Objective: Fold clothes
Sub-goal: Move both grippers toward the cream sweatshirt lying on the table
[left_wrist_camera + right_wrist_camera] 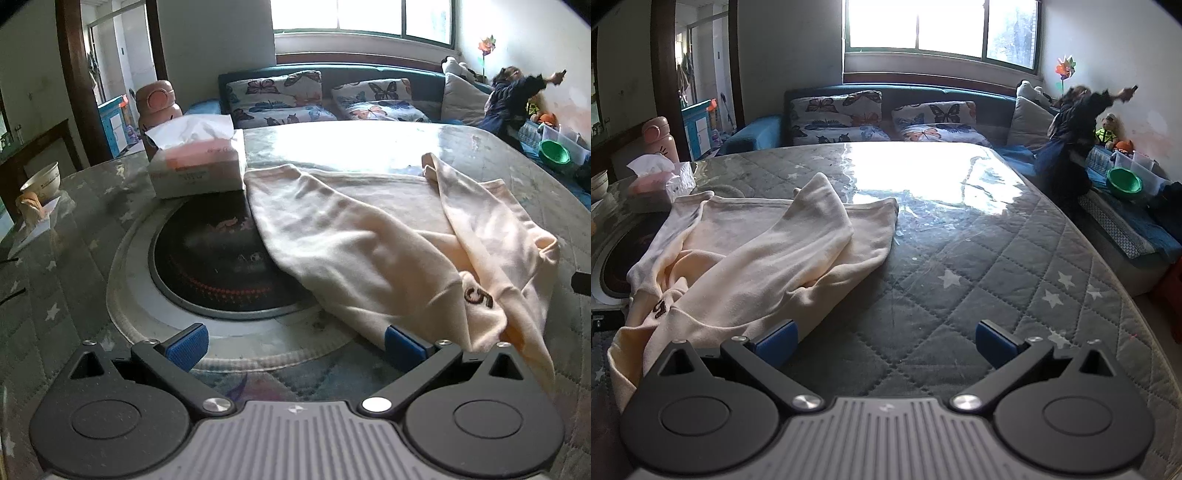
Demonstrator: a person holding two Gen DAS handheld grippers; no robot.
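The left tool stands released, its blue pads wide apart; the right-hand pad is partly covered by the hem of the cream garment, though whether cloth touches it is hard to tell. The right tool is likewise spread and holds nothing, with the garment's edge overlapping its left pad. The garment lies crumpled on the quilted grey surface, one sleeve thrown across the body, a dark embroidered mark half lost in a fold and unreadable. Its lower edge drapes off the surface toward the camera, cut off. It overlaps a dark round inset ringed in white. Beyond stands a tissue box; glare washes out the far surface. A blurred dark figure is by the wall.
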